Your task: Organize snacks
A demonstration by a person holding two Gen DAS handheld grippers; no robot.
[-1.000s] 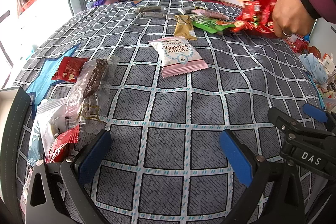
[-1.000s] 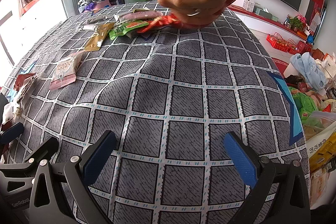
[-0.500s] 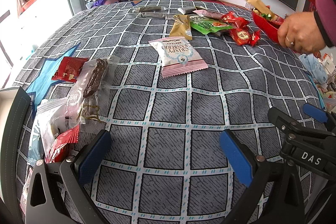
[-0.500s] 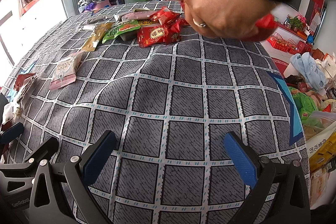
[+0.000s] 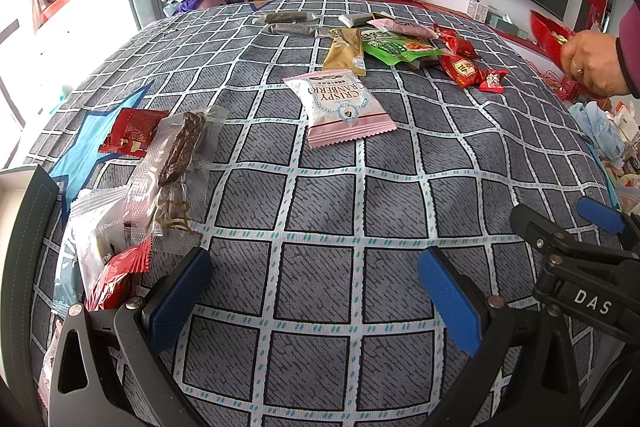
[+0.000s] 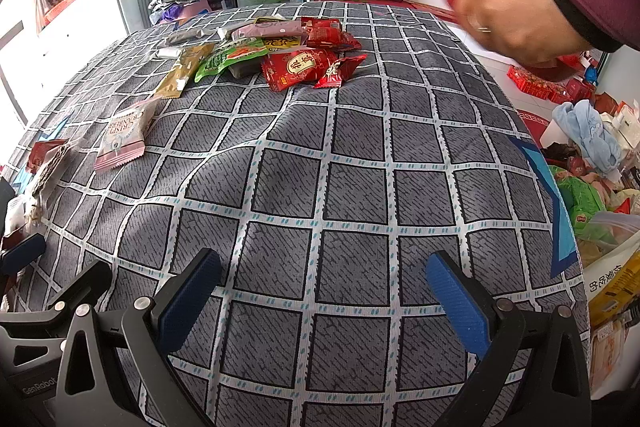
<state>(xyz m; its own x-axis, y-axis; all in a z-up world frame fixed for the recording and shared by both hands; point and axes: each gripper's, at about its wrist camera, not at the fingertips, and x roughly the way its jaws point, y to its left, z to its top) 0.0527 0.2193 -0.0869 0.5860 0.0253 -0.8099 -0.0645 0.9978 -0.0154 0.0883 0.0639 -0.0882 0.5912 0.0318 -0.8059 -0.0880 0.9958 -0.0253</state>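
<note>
Snacks [image 6: 280, 55] are piled at the far side of the checked tablecloth [image 5: 320, 227], overlapped so lower packs are partly hidden. Pink cranberry pack [image 5: 340, 107] is laid apart, long axis running near-to-far. Left gripper [image 5: 312, 291] and right gripper [image 6: 324, 295] are held wide apart w/ nothing between. A hand [image 6: 516, 19] is blurred; red item in it can't be made out.

Pink-and-white snack packet [image 5: 342, 107], ahead of the left gripper [image 5: 312, 291], read "CRISPY CRANBERRY". Right gripper [image 5: 576, 259] body carried "DAS"; white packet [image 5: 98, 239] beside the left finger read "DadTalk", partly hidden. Left gripper frame, seen beside the right gripper, showed "GenRobot".
</note>
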